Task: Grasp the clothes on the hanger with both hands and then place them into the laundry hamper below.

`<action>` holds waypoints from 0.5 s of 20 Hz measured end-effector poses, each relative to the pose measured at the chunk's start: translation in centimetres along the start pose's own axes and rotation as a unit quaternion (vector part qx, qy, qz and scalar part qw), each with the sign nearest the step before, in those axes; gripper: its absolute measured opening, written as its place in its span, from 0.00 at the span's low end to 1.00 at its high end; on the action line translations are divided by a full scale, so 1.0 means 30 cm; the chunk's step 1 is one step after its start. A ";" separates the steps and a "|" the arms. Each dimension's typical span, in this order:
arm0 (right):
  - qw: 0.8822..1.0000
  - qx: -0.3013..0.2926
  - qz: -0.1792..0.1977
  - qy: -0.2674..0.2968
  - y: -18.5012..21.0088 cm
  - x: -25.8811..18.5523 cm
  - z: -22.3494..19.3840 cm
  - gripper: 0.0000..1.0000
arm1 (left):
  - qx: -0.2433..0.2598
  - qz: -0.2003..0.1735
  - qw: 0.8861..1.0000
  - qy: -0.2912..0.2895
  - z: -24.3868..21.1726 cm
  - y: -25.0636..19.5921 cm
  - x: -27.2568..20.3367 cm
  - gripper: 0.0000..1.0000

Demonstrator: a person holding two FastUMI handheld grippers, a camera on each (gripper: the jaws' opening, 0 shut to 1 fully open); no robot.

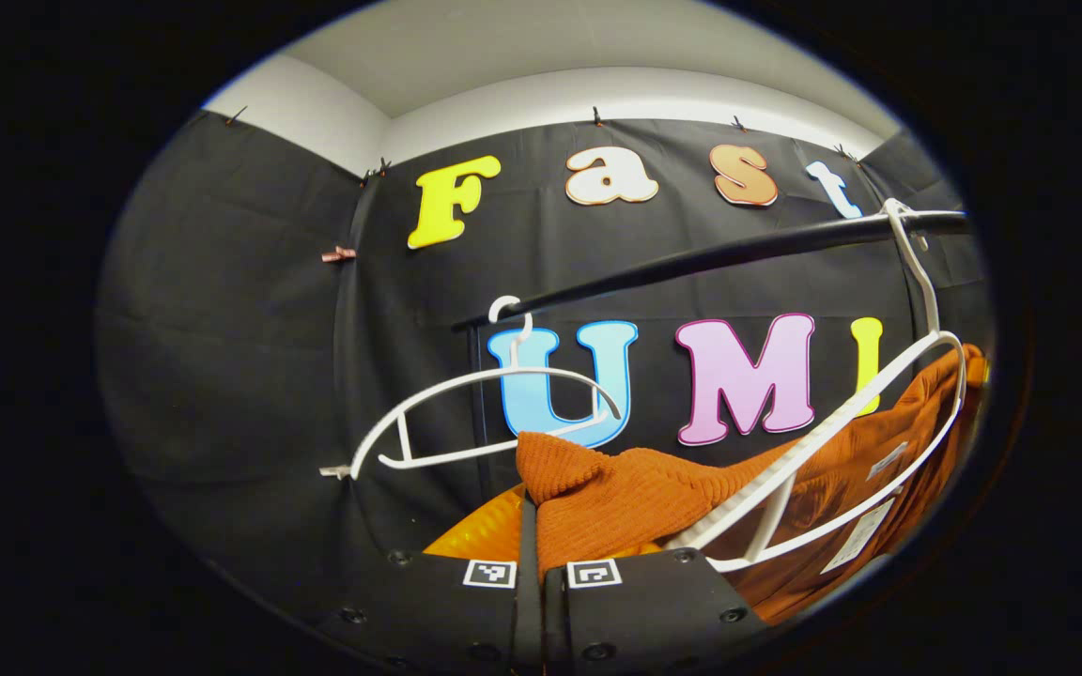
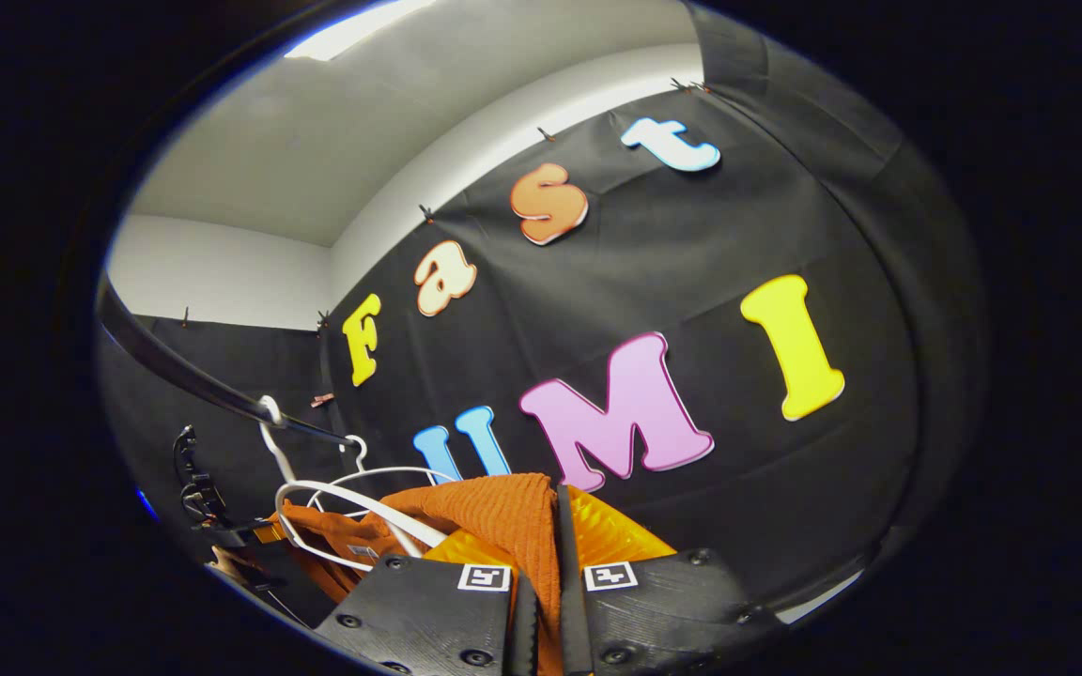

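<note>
We have the left tongs (image 1: 530, 563) clamped on a fold of the rust-orange ribbed knit garment (image 1: 626, 493), the cloth pinched right between the two fingers, and in the right gripper view the right tongs (image 2: 541, 573) are likewise closed on a ridge of that same knit. The garment sits up high, just below the black round hanging rail (image 1: 691, 258), part of it draped by the white plastic hanger (image 1: 832, 460) nearest our left hand, while a second, bare white plastic hanger (image 1: 466, 413) dangles farther along the rail. By our reckoning we are mid-lift: both grips are on, the cloth not yet free. To do this well, we judge we should raise both hands together and draw the knit off the hanger's arm evenly, keeping the pull sideways rather than down so the hook does not jump the rail. Watch that hanger frame lying so close to the left fingers; it could snag. The laundry hamper lies below our view, so its spot is a guess. How much cloth hangs beneath our fingers is cut off, and a dark object at the right view's left edge is too small to make out.
</note>
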State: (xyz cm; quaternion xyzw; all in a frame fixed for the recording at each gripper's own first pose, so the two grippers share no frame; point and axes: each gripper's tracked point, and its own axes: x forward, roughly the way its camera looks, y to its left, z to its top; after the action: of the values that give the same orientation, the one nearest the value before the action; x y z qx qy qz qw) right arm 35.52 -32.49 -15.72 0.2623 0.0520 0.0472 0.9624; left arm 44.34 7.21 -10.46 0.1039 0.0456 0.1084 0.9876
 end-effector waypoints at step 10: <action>0.990 -0.015 -0.052 0.129 -0.078 -0.091 -0.407 0.14 | -0.002 -0.011 0.994 0.106 -0.371 -0.015 -0.137 0.06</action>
State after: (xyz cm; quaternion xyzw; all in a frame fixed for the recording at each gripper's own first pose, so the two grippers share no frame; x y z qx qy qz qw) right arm 31.42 -28.72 -27.18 0.2369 0.1888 0.0312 0.9525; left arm 39.19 8.05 -21.13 0.0894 0.1506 0.1076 0.9786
